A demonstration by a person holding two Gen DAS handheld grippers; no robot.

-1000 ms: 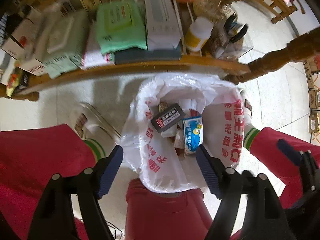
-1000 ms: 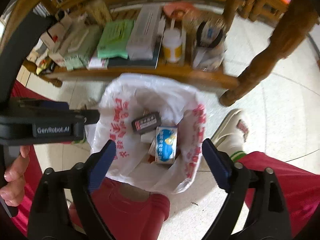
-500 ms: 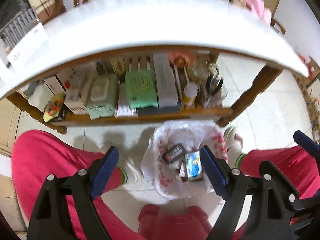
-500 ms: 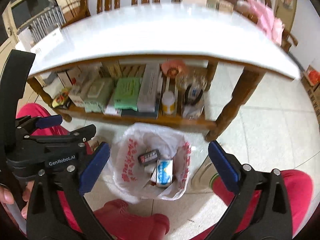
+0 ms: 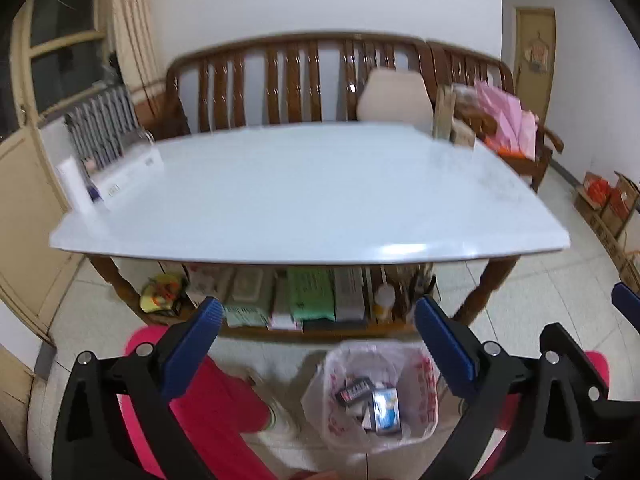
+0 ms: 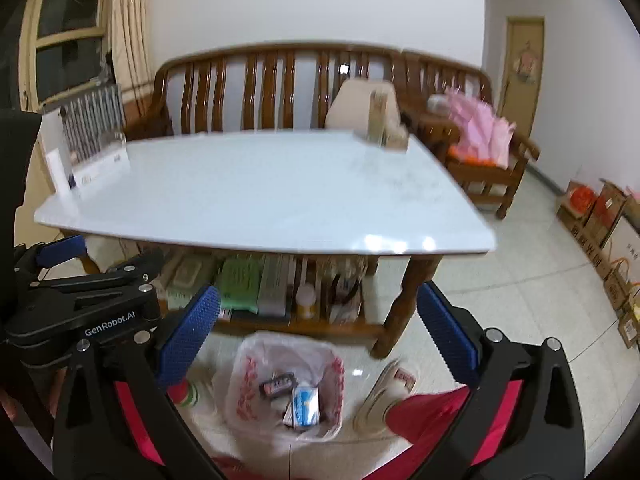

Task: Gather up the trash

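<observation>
Both tongs, left (image 5: 316, 344) and right (image 6: 318, 338), hung spread and empty above the plastic trash bag (image 5: 374, 396) (boxes inside) on the floor before the tabletop (image 5: 304, 196).

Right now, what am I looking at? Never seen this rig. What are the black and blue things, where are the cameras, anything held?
No robot: a person holds two handheld grippers, each with a fisheye camera looking along its fingers. The left gripper shows in the left wrist view, the right gripper in the right wrist view. Blue parts are the finger pads. Both stand wide open, holding nothing. Below sits a white plastic bag on the floor with a dark packet and a blue carton inside. Ahead is a white table; its lower shelf holds boxes and packs.
</observation>
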